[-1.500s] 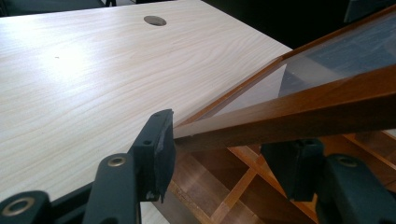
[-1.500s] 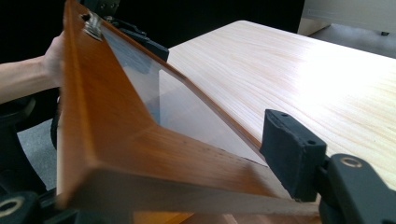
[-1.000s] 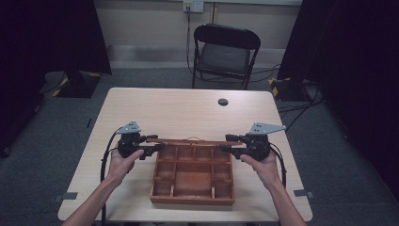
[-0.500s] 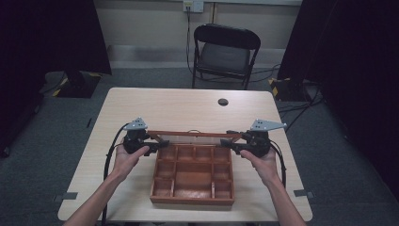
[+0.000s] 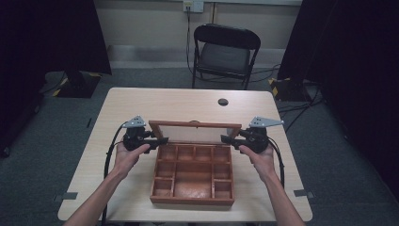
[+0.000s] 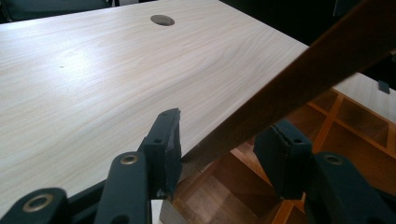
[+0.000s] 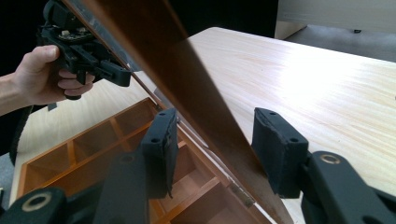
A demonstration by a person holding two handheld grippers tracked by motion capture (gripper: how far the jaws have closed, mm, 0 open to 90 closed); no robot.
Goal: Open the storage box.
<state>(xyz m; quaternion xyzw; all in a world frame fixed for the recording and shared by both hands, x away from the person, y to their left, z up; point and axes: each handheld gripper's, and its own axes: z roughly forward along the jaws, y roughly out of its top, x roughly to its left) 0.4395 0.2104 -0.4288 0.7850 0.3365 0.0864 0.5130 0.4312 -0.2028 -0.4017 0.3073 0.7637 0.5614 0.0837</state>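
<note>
dim room, pale wood desk
black folding chair beyond it on grey carpet; dark curtains at both sides.

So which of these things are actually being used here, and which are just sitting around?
In use:
- wooden box with compartments
- its lid, raised at the far edge
- left gripper, jaws either side of the lid
- right gripper, likewise

Just there:
- table
- folding chair
- floor cables
</note>
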